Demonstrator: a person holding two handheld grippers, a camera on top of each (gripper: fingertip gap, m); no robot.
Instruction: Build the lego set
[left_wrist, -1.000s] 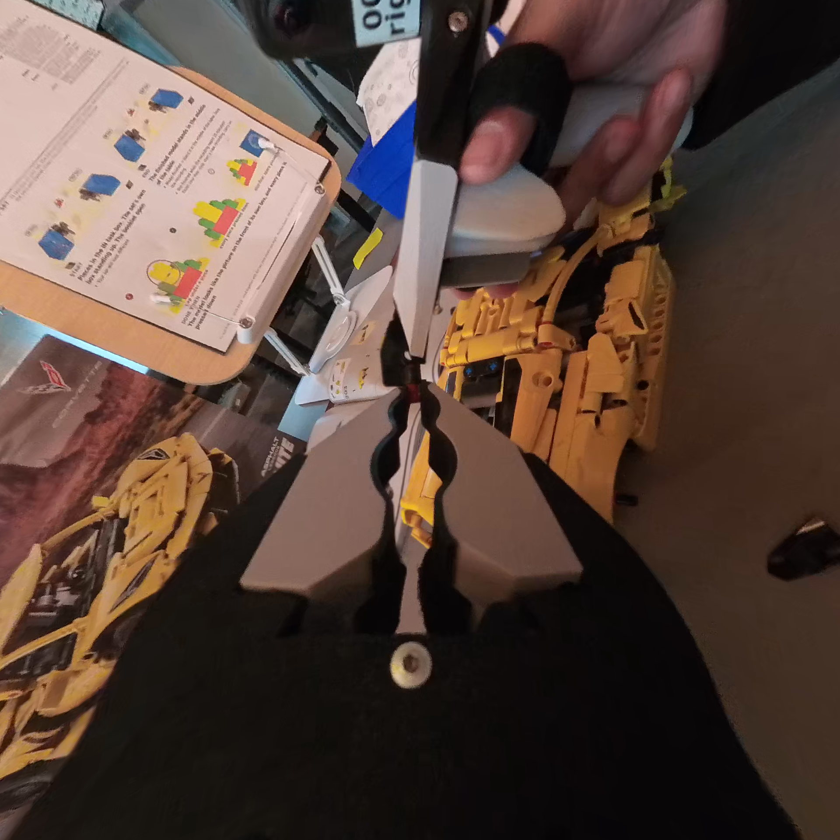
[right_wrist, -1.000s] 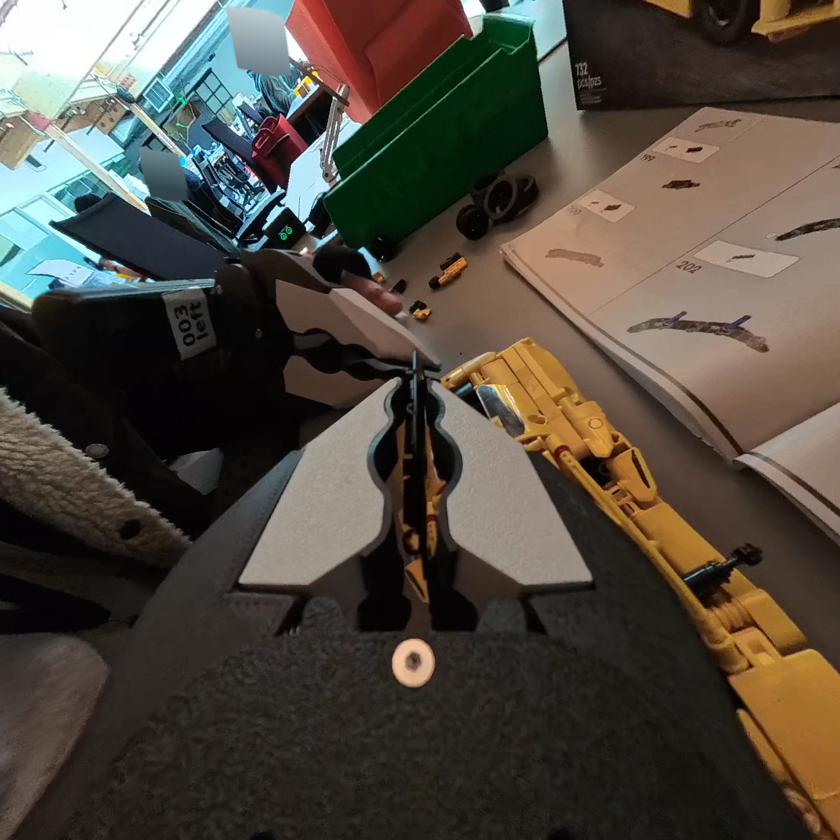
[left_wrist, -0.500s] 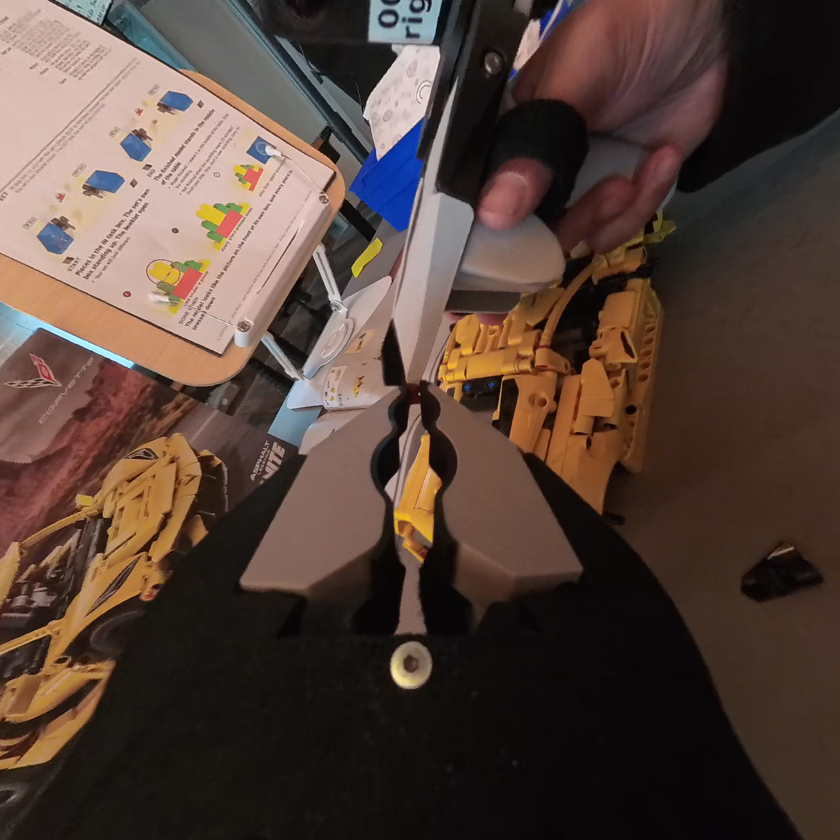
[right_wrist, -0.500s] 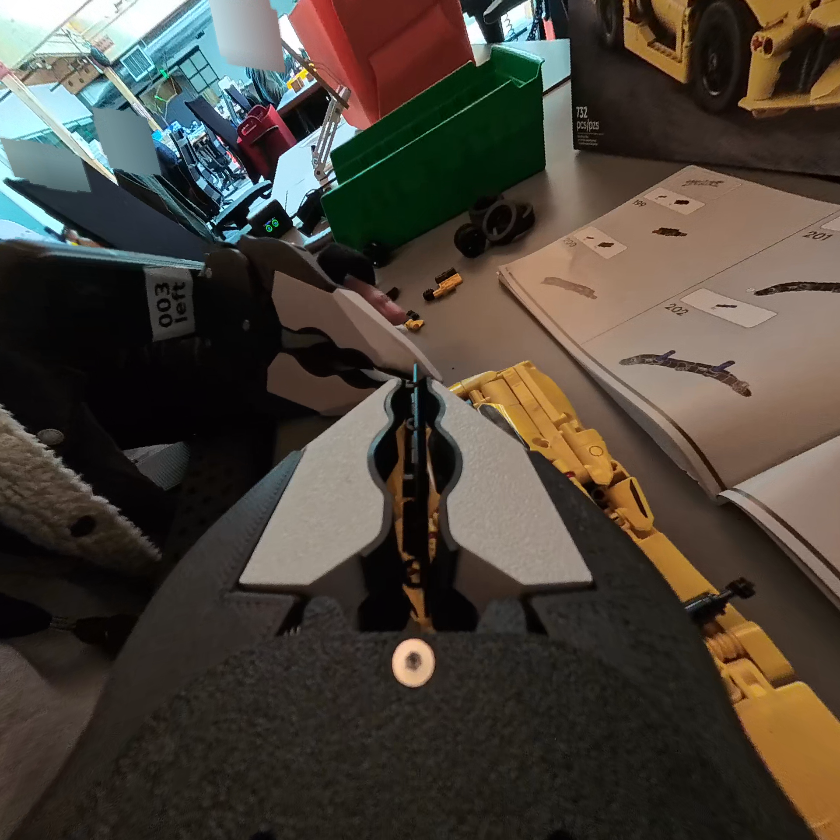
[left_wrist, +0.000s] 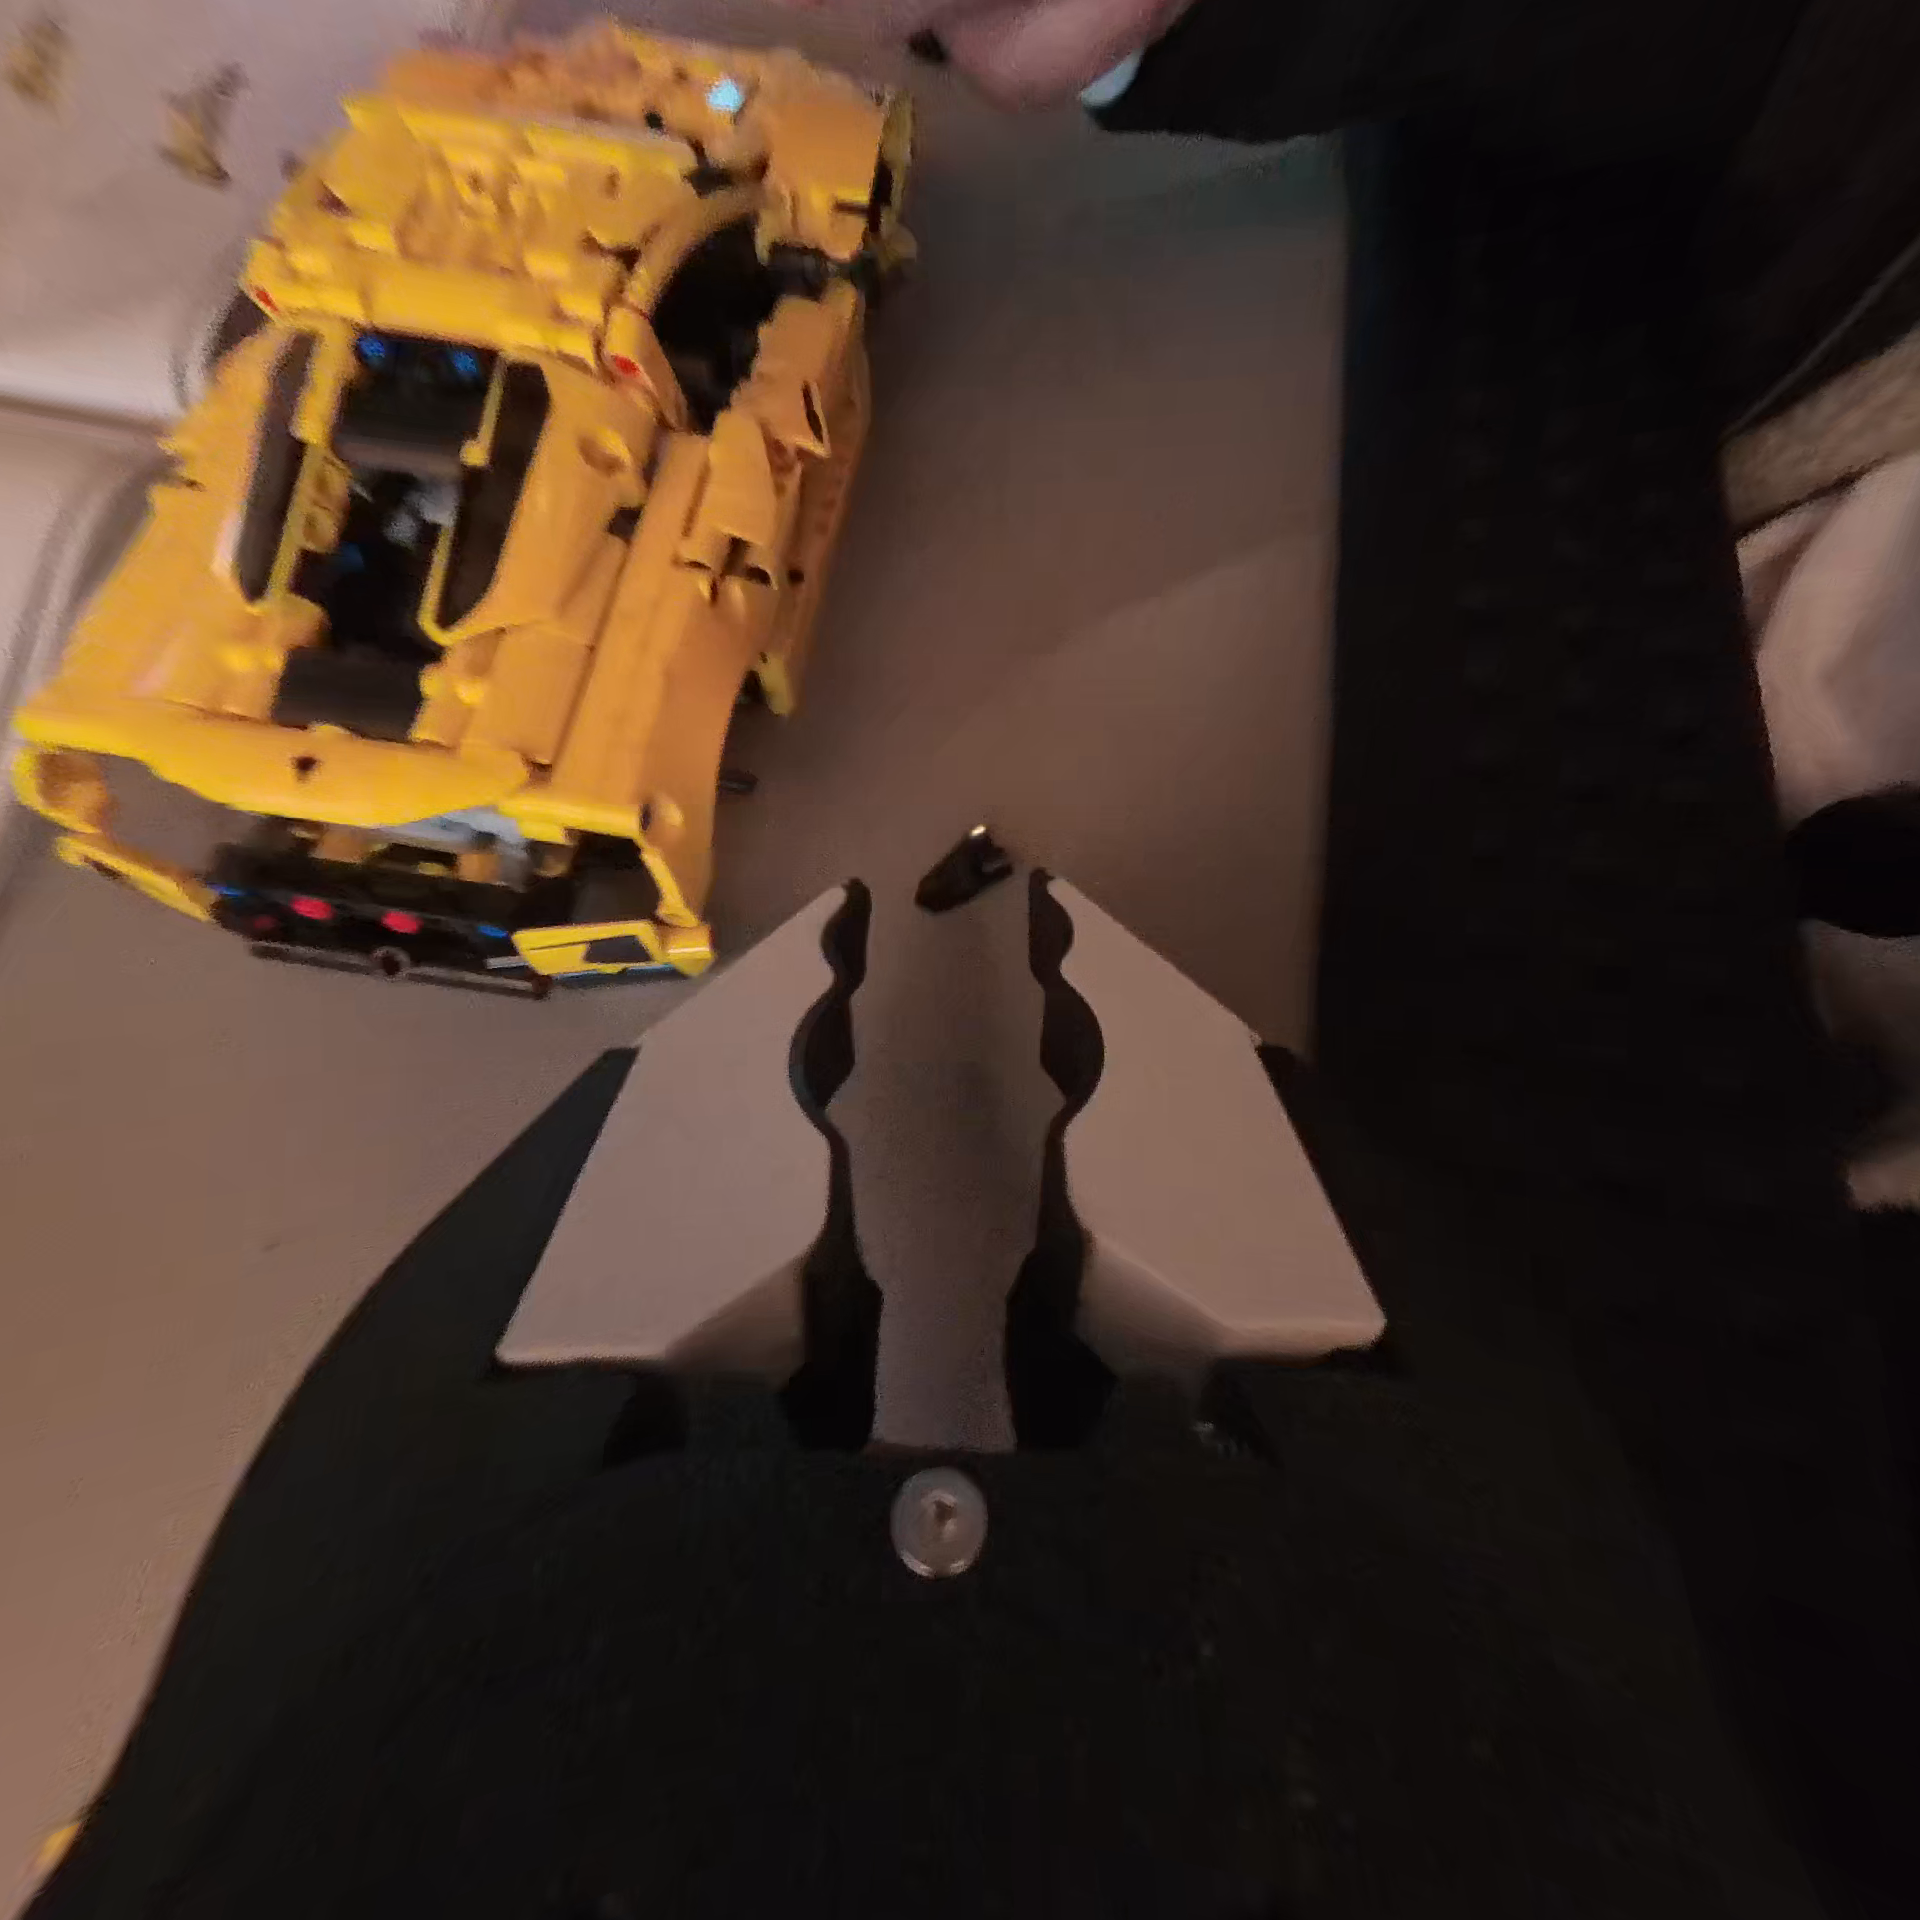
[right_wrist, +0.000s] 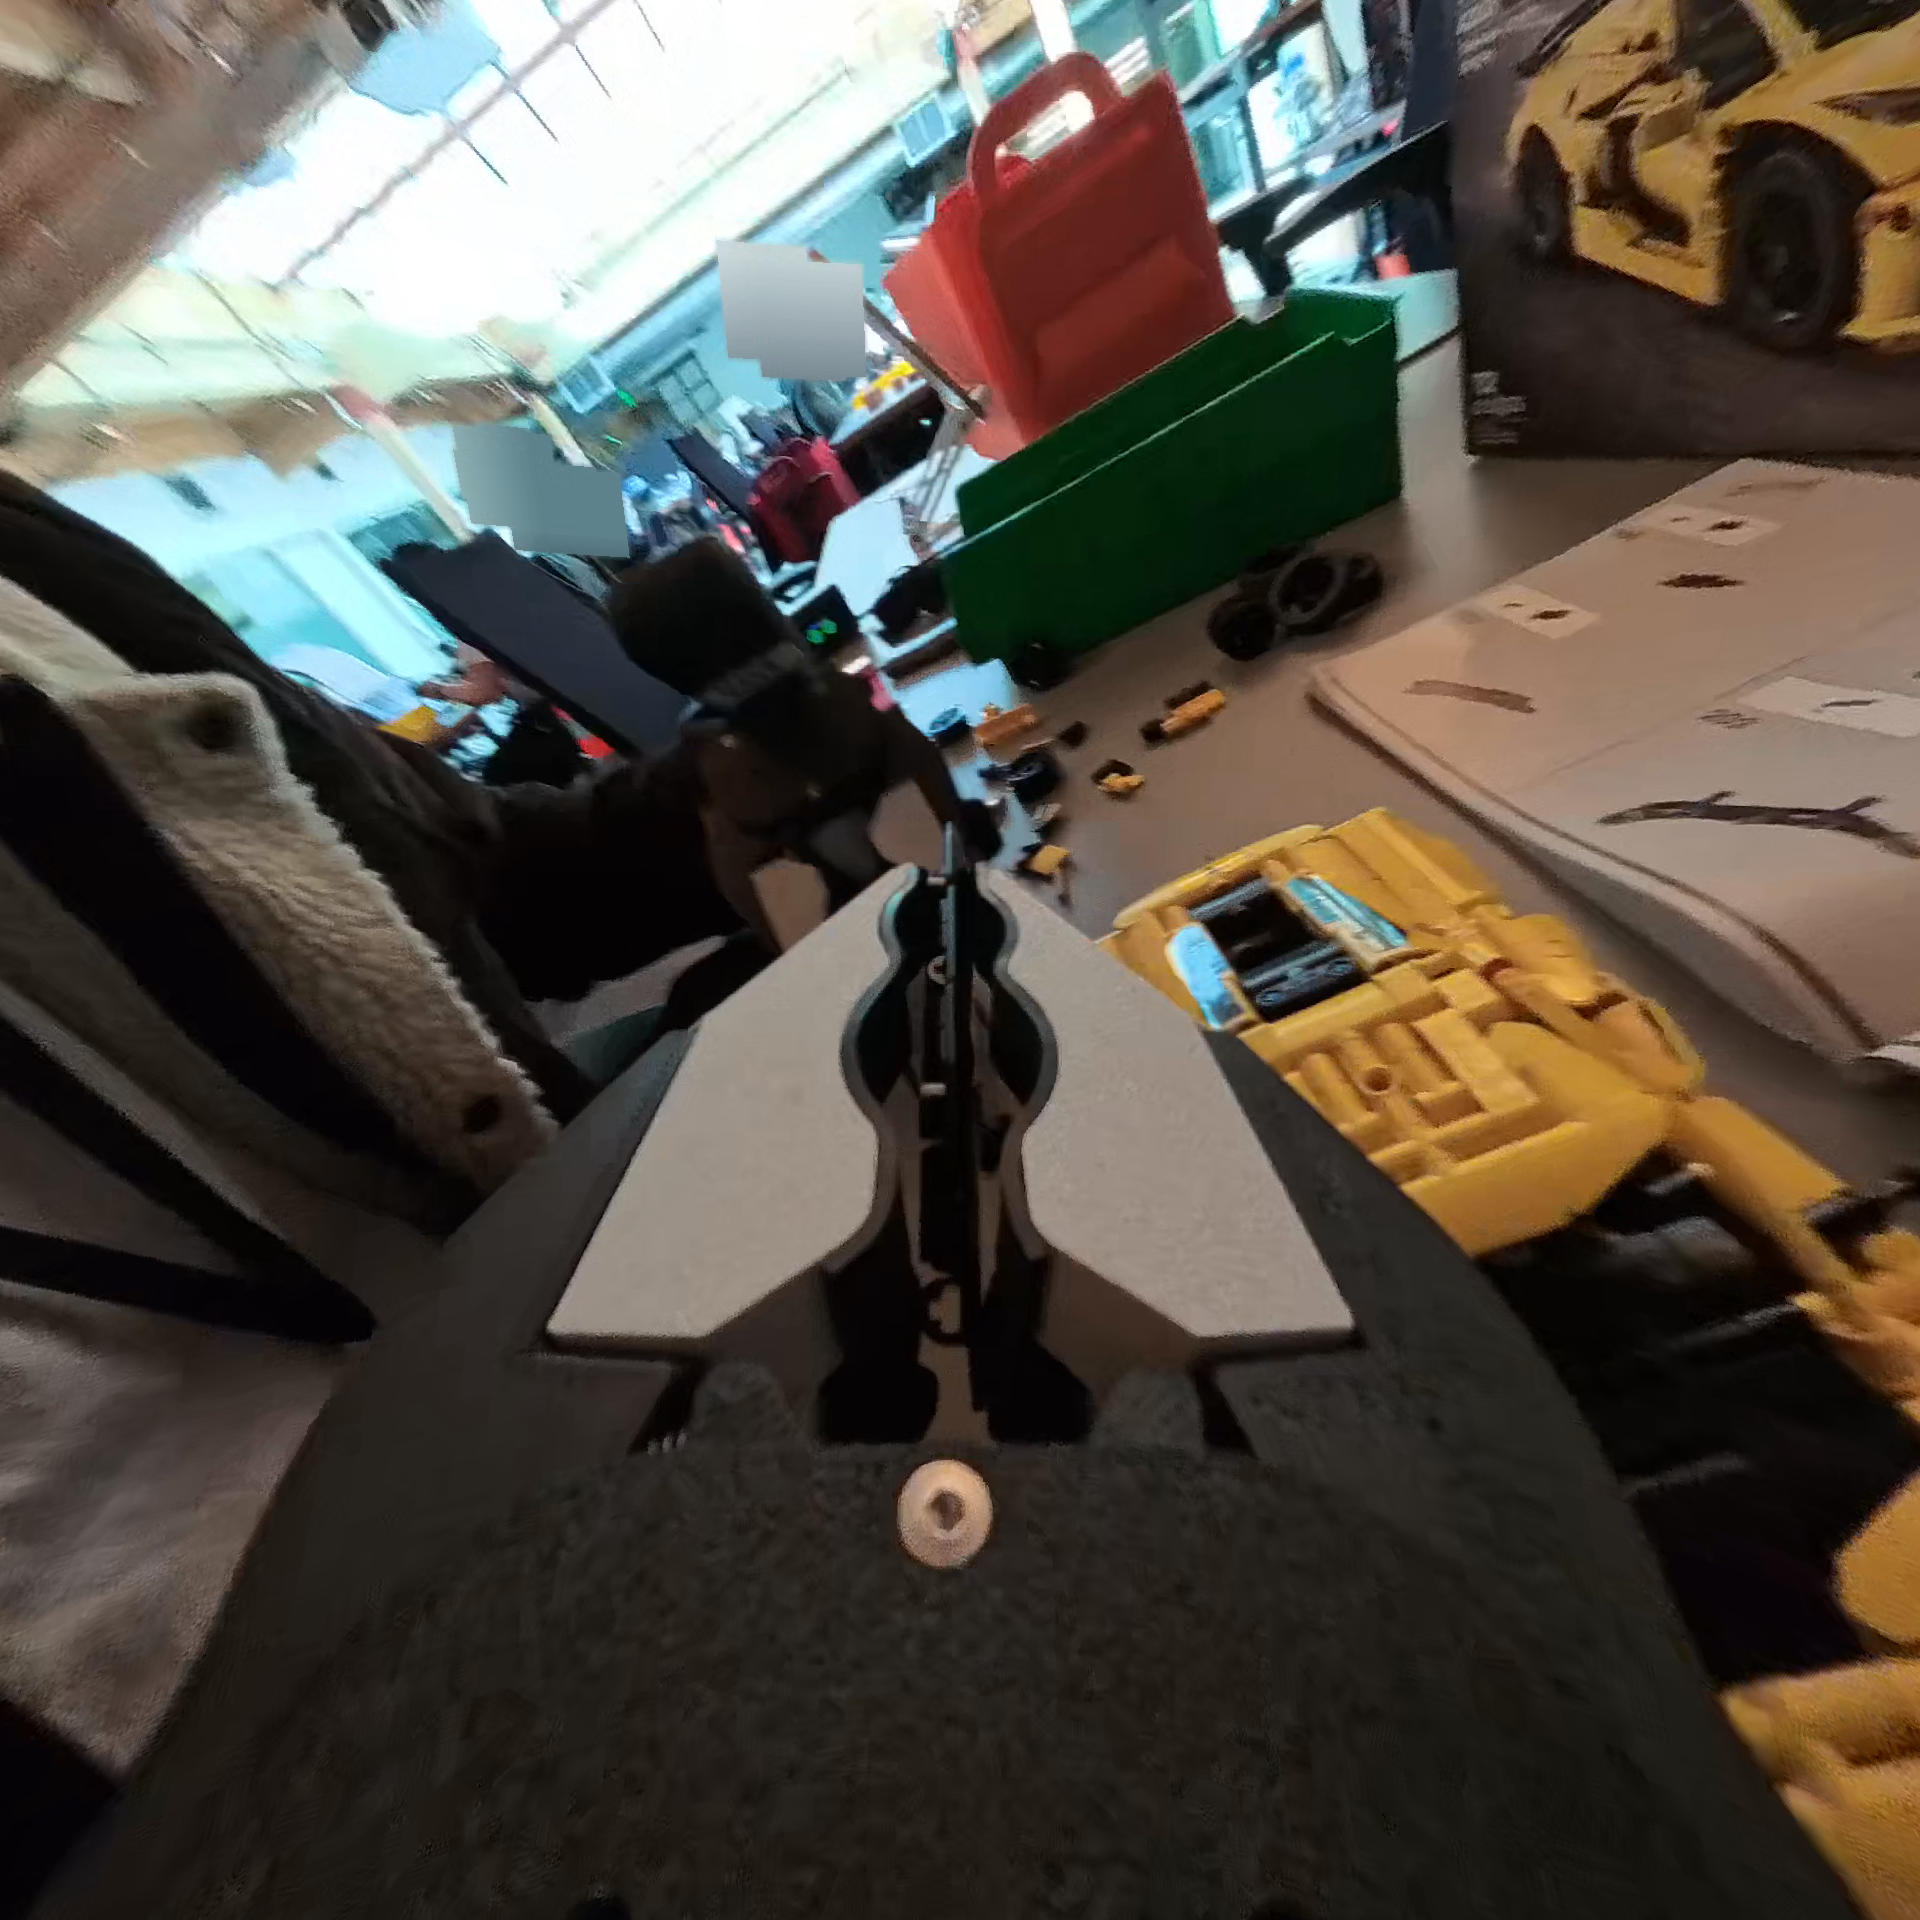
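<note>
A grey table (left_wrist: 1091, 499) is seen, with the yellow lego car (left_wrist: 468, 499) resting at its left. The left gripper (left_wrist: 943, 891) is spread, empty, above a small black piece (left_wrist: 961, 881). The right gripper (right_wrist: 951, 883) is clamped on a thin black part (right_wrist: 961, 1039).

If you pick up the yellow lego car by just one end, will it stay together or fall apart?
Probably it bends or sheds bits. The yellow lego car is long and made of many small clipped panels, with open gaps in the roof and rear, so it looks only partly braced. It has no wheels on yet, so a push would likely make it slide on the table, not roll.
</note>
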